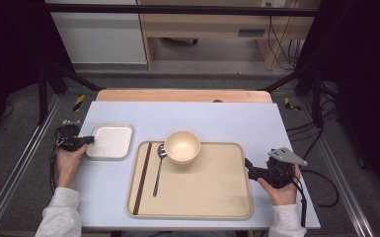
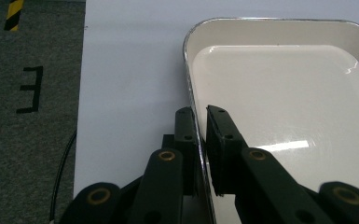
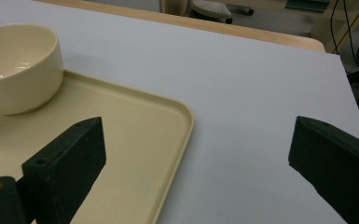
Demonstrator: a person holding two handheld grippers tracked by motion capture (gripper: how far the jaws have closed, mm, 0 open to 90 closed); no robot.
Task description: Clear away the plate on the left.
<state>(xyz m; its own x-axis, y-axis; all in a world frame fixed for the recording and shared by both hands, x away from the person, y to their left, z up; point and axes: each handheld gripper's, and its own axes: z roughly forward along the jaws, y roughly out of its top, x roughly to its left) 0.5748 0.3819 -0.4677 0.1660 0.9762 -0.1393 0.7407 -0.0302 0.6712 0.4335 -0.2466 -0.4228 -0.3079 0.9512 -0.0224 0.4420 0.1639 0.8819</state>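
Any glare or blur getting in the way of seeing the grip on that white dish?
Left gripper view: ceiling light glares off the white dish, but the rim between the left tool is sharp. High view: soft and low in detail, dark at both sides. Right gripper view: evenly lit, near jaws slightly soft.

Light fell evenly from overhead on the table point(image 1: 187, 113) — bright at the centre, while the high view's corners sank into near-black. Shadows under the bowl point(image 1: 182, 146) were soft and short. In the left gripper view, white glare streaked the glossy dish point(image 2: 279, 93). The right gripper view's near jaws looked slightly soft — the far background blurred too
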